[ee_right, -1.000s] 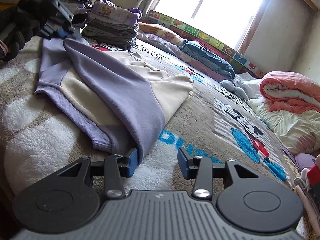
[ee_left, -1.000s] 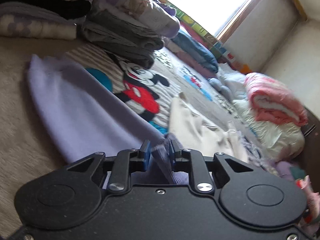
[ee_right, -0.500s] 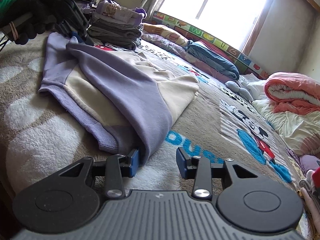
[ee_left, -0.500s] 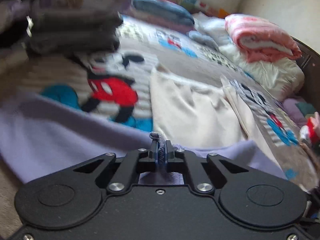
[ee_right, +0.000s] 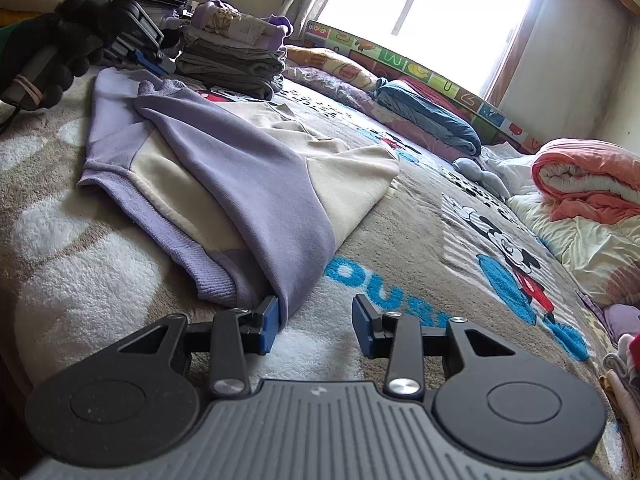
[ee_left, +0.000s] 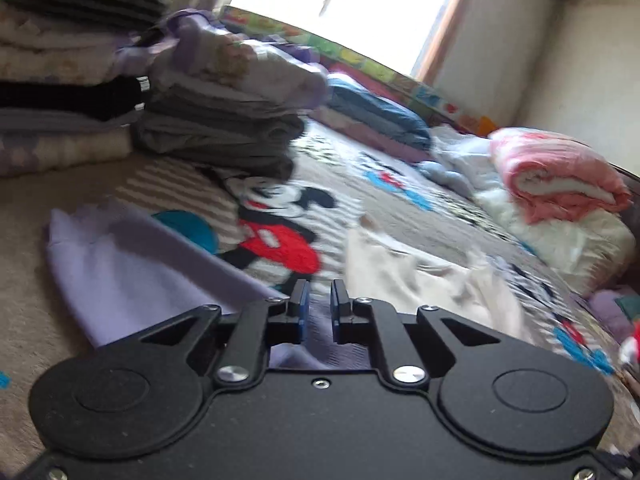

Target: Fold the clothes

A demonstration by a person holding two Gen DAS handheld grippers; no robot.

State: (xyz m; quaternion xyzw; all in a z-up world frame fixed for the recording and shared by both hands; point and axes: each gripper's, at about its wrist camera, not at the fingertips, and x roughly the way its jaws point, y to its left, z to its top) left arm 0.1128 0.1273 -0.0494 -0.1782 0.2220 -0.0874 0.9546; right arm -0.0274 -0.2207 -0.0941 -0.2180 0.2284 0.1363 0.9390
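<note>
Lilac and cream, the sweatshirt [ee_right: 240, 168] lies on the cartoon-print blanket [ee_right: 420, 248], towards the near left of the bed, with one lilac sleeve folded diagonally across its cream body. From the right wrist view we see that sleeve's ribbed cuff [ee_right: 160, 90] resting on the garment at its far left end.

Half a second ago the left gripper [ee_left: 319, 312] was pinched tight on that cuff. Now its blue pads stand a little apart, with only lilac cloth [ee_left: 132, 272] lying beneath the gap. From the other side we see it, in a dark-gloved hand [ee_right: 52, 60], raised just beyond the cuff and clear of it. The left wrist view has also swung, and it is blurred.

Our right gripper [ee_right: 314, 324] sits where it was at the near edge, jaws parted and holding nothing. Its left pad touches the near fold of the sleeve, and bare blanket shows between the pads.

A stack of folded clothes [ee_right: 236, 60] stands just beyond the sweatshirt, and a rolled pink quilt [ee_right: 588, 180] lies far right.
</note>
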